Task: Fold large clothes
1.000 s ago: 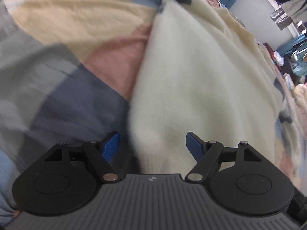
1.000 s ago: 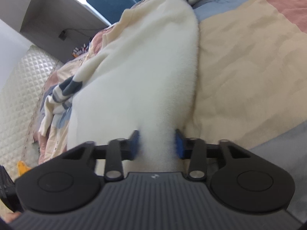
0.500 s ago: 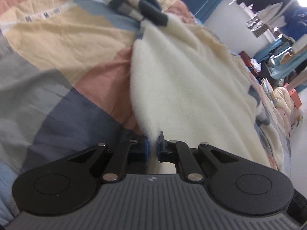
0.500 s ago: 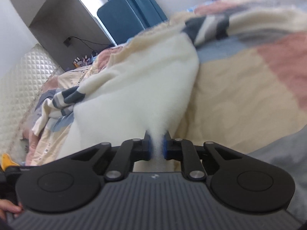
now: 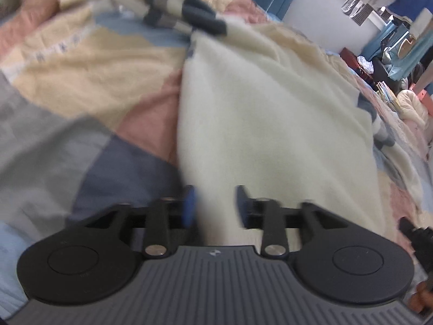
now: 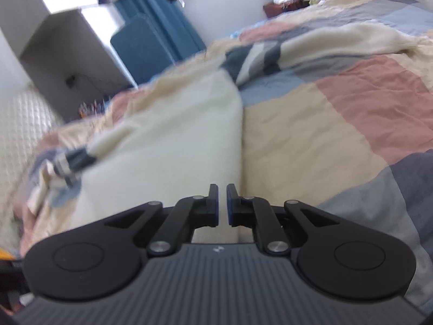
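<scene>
A large cream fleece garment (image 5: 259, 124) with dark striped sleeves (image 5: 186, 13) lies on a patchwork bed cover (image 5: 81, 86). My left gripper (image 5: 215, 205) is open, its blue-padded jaws standing on either side of the garment's near edge. In the right wrist view the same garment (image 6: 173, 130) lies ahead and to the left, with a striped sleeve (image 6: 254, 54) further back. My right gripper (image 6: 222, 203) has its jaws nearly together with a thin gap; the garment's edge is just beyond the tips and nothing shows between them.
The bed cover (image 6: 338, 113) has pink, tan, grey and blue patches. A blue chair (image 6: 151, 43) and a white cabinet (image 6: 67, 43) stand beyond the bed. A quilted headboard (image 6: 24, 116) is at left. Clutter and hanging clothes (image 5: 392, 5) sit at the far right.
Half a second ago both grippers were shut on the garment's edge. Now the left jaws have opened wide, and the right gripper has drawn back off the cloth.
</scene>
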A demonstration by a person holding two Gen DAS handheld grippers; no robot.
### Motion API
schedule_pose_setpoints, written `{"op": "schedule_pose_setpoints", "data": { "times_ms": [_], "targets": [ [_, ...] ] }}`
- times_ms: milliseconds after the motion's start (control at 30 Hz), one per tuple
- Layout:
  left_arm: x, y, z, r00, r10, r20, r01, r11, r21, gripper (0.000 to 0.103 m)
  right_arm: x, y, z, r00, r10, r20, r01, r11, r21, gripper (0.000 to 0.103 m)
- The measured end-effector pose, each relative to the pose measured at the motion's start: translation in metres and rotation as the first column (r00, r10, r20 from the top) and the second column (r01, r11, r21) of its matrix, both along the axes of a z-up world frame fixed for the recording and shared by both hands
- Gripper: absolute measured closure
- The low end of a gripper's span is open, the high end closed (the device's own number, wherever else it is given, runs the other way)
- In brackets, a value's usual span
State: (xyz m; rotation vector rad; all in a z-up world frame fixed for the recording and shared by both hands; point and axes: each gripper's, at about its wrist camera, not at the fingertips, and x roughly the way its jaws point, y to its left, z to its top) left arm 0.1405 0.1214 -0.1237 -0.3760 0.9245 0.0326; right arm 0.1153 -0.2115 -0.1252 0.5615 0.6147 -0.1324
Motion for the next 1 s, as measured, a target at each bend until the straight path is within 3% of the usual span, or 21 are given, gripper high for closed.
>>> {"op": "schedule_pose_setpoints", "data": {
  "times_ms": [100,267,433,467,500,533,600,733,833,967,1000],
  "targets": [
    [-0.007,-0.004,0.018,0.996,-0.007,0.089,0.004,0.999,0.035,0.049,0.002,-0.012,0.004,0.998,-0.069,0.001,0.069,0.998,0.002,0.092],
    [-0.002,-0.028,0.047,0.973,-0.069,0.218,0.048,0.994,0.102,0.042,0.016,-0.031,0.022,0.995,-0.088,0.049,0.089,0.996,-0.016,0.092],
    [0.028,-0.069,0.057,0.950,-0.182,0.255,0.148,0.978,0.147,0.030,0.040,-0.056,0.042,0.985,-0.133,0.107,0.136,0.991,-0.020,0.091],
    [0.035,-0.078,0.055,0.944,-0.212,0.253,0.176,0.972,0.158,0.030,0.047,-0.062,0.045,0.984,-0.141,0.106,0.144,0.989,-0.028,0.088],
    [0.040,-0.087,0.052,0.941,-0.228,0.251,0.189,0.967,0.168,0.030,0.054,-0.068,0.046,0.984,-0.148,0.100,0.152,0.987,-0.041,0.074],
    [0.045,-0.093,0.048,0.940,-0.232,0.248,0.193,0.966,0.173,0.030,0.061,-0.074,0.046,0.983,-0.158,0.095,0.164,0.985,-0.049,0.053],
    [0.056,-0.104,0.036,0.944,-0.236,0.230,0.201,0.966,0.164,0.030,0.074,-0.088,0.043,0.980,-0.183,0.083,0.187,0.981,-0.049,0.041],
    [0.077,-0.108,0.006,0.954,-0.232,0.191,0.203,0.966,0.162,0.030,0.104,-0.117,0.022,0.976,-0.214,0.032,0.214,0.977,-0.003,0.041],
    [0.093,-0.105,-0.014,0.970,-0.210,0.124,0.190,0.969,0.155,0.030,0.126,-0.141,0.002,0.975,-0.221,0.024,0.218,0.972,0.089,0.040],
    [0.105,-0.095,-0.035,0.978,-0.184,0.100,0.171,0.977,0.126,0.030,0.155,-0.176,-0.030,0.963,-0.268,0.002,0.261,0.939,0.223,0.020],
    [0.107,-0.094,-0.039,0.979,-0.180,0.099,0.167,0.978,0.127,0.030,0.161,-0.185,-0.039,0.959,-0.282,-0.002,0.273,0.927,0.255,0.019]
  ]
}}
